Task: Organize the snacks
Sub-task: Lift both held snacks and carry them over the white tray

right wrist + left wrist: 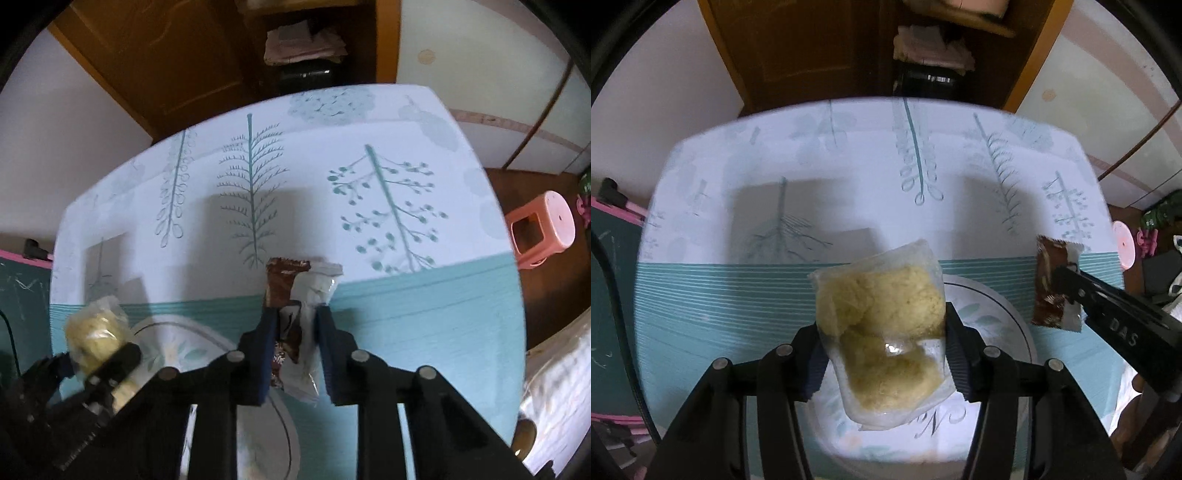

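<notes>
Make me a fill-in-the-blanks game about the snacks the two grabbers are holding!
1. The left gripper holds a clear bag of ____ crumbly snacks.
2. The right gripper holds a snack in a ____ and white wrapper.
3. Under the yellow snack bag sits a round white ____ with leaf pictures.
4. The pink ____ stands on the floor beside the table.

Missing words: yellow; brown; plate; stool
</notes>
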Available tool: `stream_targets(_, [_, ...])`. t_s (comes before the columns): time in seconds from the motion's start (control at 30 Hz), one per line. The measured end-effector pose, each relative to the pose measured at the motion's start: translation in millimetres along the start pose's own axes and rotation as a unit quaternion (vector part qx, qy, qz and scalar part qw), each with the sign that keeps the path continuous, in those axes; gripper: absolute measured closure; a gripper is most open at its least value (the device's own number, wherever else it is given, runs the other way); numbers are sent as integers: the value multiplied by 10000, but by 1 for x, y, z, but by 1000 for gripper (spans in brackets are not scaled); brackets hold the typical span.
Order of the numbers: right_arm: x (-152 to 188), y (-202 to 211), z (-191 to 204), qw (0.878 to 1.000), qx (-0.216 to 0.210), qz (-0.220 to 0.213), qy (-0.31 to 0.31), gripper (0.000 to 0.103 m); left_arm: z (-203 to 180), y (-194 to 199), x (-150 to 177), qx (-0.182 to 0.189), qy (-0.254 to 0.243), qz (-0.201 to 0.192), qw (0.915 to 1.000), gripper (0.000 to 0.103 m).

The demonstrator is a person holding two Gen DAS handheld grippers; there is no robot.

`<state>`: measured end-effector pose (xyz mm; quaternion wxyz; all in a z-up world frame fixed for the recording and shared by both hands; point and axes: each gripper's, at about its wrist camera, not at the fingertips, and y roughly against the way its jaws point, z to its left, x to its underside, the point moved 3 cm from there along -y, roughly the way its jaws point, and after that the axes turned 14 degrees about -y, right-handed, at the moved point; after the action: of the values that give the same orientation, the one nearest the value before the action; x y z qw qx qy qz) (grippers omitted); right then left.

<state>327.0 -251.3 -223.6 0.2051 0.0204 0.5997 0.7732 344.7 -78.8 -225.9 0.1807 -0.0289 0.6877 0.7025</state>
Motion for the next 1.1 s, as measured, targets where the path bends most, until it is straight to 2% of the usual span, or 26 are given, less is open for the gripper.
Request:
stream_targets(0.1, [11,35,-5,9994,-248,-248,-1,84,12,40,2,-29,-92,-286,9995,50])
stream_targets(0.3, [47,131,1,9922,-837,-907,167,89,20,138,33,-34,-361,-993,9944,50])
stream_targets(0.43, [86,199,19,9814,-1240,-1384,472,90,15,197,63,-21,-595,-1420,9881,50])
stream_targets(0.67, [159,273,36,9602,-1728,-1957,989,90,-2,281,120,-49,-1018,-2058,9733,50])
stream_targets(0.9, [209,311,27,9436,-2087,-2276,1195,90,-13,321,172,-92,-1303,-2498,9594,49])
stream_targets(1.1, [241,312,19,9377,-2071,-2449,1335,90,-15,316,207,-135,-1299,-2495,9595,49])
